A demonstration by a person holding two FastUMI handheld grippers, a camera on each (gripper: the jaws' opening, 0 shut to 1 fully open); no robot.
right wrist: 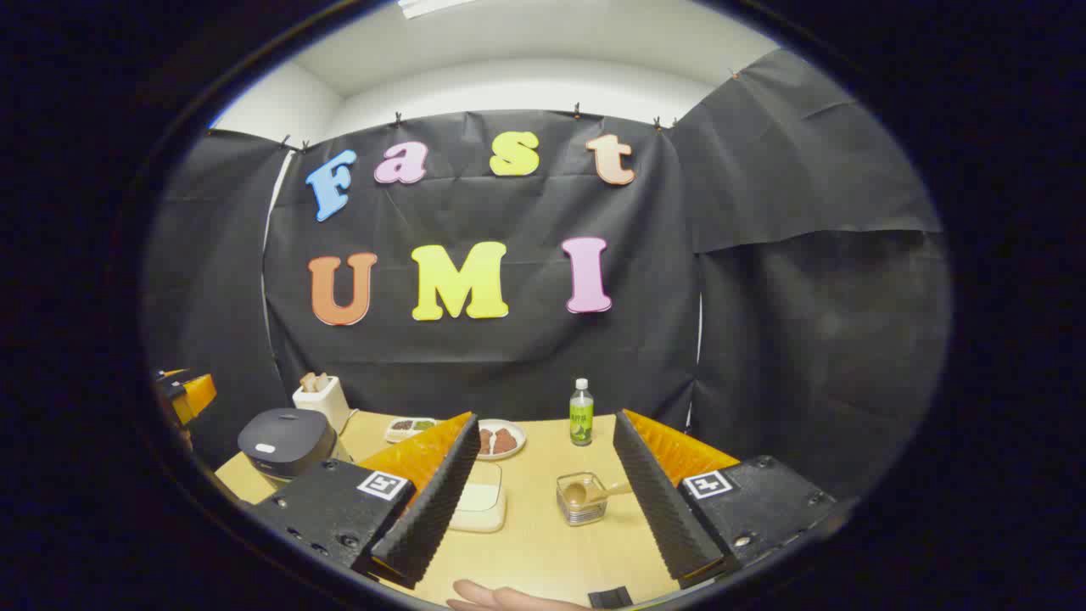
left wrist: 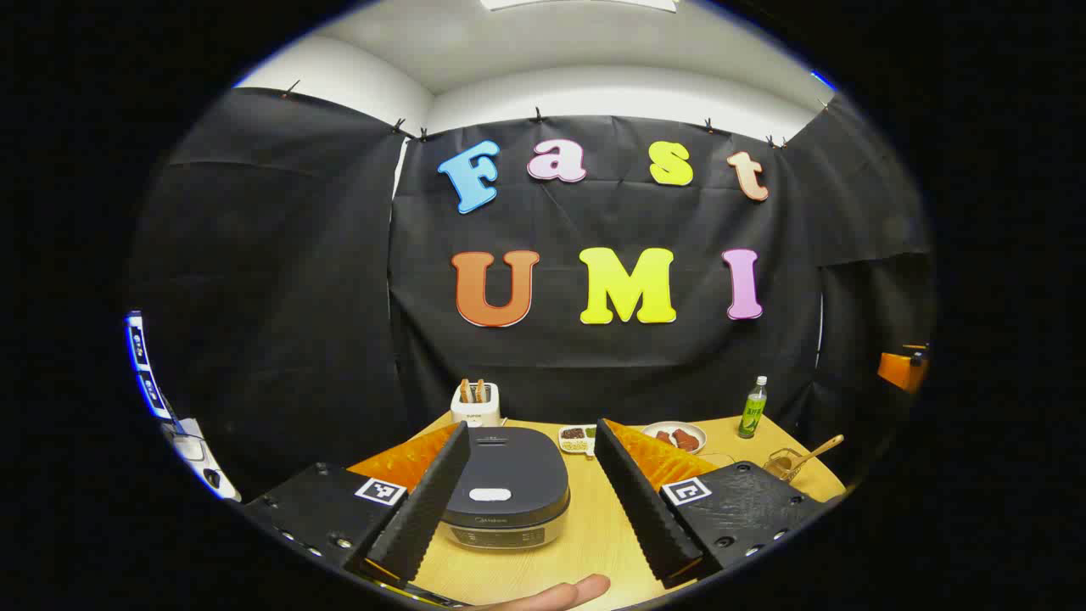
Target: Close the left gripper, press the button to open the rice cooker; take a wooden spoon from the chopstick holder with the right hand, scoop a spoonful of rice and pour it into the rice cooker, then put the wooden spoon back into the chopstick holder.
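Two grippers, both with jaws spread wide and pinching nothing. Through my left gripper (left wrist: 530,501) I look straight at the rice cooker (left wrist: 507,488), which sits lid-down on the wooden bench (left wrist: 594,543), framed between my fingers; its pale oblong button (left wrist: 489,494) lies on the front of the lid. Behind it stand a white toaster (left wrist: 475,404) with bread in the slots, a divided dish (left wrist: 577,439) and a plate (left wrist: 676,436) of reddish food, with a green bottle (left wrist: 752,408) to the right. Far right is the clear chopstick holder (left wrist: 785,463) with the wooden spoon (left wrist: 816,450) leaning out of it.

Through my right gripper (right wrist: 543,501) the chopstick holder (right wrist: 581,499) stands on the bench just ahead, between my fingers, the wooden spoon (right wrist: 594,492) resting in it, handle tilted right. A pale square container (right wrist: 479,507) sits near my left finger, partly hidden. The rice cooker (right wrist: 286,441) stands well off to the left, closed.
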